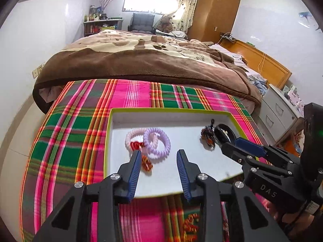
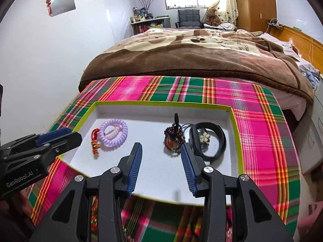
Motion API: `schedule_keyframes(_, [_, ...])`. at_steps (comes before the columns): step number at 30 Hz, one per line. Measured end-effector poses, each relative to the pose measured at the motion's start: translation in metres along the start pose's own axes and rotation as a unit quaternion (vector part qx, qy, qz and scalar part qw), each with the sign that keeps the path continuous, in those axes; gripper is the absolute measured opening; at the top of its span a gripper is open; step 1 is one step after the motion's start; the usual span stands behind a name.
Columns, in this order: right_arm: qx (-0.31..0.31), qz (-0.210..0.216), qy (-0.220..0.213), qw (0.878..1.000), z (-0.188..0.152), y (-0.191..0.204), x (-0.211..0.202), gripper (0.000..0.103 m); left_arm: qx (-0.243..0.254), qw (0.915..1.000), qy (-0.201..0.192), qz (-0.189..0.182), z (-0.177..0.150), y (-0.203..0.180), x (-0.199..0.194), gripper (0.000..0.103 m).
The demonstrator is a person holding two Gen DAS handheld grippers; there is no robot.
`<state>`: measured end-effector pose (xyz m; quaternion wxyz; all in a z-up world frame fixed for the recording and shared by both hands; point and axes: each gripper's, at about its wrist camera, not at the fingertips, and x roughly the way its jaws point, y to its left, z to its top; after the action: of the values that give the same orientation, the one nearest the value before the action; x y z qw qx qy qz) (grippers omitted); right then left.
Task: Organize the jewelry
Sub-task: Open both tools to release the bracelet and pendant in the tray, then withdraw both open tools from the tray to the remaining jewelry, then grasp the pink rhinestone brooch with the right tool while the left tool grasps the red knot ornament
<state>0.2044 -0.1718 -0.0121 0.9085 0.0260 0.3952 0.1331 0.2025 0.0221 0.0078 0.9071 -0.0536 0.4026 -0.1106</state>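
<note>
Two coil hair ties, one pink (image 1: 134, 136) and one lilac (image 1: 159, 142), lie overlapped in the white tray (image 1: 171, 119) on the plaid cloth (image 1: 80, 125) in the left wrist view, a red-gold knot charm (image 1: 146, 162) beside them; left claw (image 1: 158, 168) spread, nothing between its pads. Right wrist view: dark bead bracelet (image 2: 174, 139) and black bands (image 2: 214, 141) lie at the tray's right side, right claw (image 2: 161, 161) spread and empty just above the beads.
</note>
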Motion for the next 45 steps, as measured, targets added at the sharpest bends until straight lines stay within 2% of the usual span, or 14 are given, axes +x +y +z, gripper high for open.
schedule_keyframes(16, [0.013,0.011,-0.01,1.0,-0.051,-0.003,-0.045,0.041,-0.002,0.9999,-0.013,-0.008,-0.053,-0.006,-0.048,0.036])
schedule_keyframes(24, [0.001,0.044,0.011,0.999,-0.083,0.007,-0.051,0.041,-0.001,0.9999,-0.002,-0.012,-0.082,-0.008,-0.054,0.036])
schedule_keyframes(27, [-0.004,0.044,0.015,0.999,-0.09,0.012,-0.05,0.041,0.01,0.9999,-0.004,0.0,-0.086,-0.012,-0.056,0.036])
schedule_keyframes(30, [-0.006,0.046,0.023,0.999,-0.093,0.017,-0.047,0.042,0.006,0.9999,-0.003,-0.01,-0.09,-0.011,-0.058,0.036])
schedule_keyframes(34, [-0.026,0.041,0.035,0.998,-0.1,0.028,-0.042,0.048,0.001,1.0,-0.002,-0.005,-0.093,-0.009,-0.06,0.036])
schedule_keyframes(45, [-0.047,-0.011,0.05,0.998,-0.103,0.039,-0.028,0.048,0.0,1.0,0.007,0.003,-0.1,-0.006,-0.057,0.036])
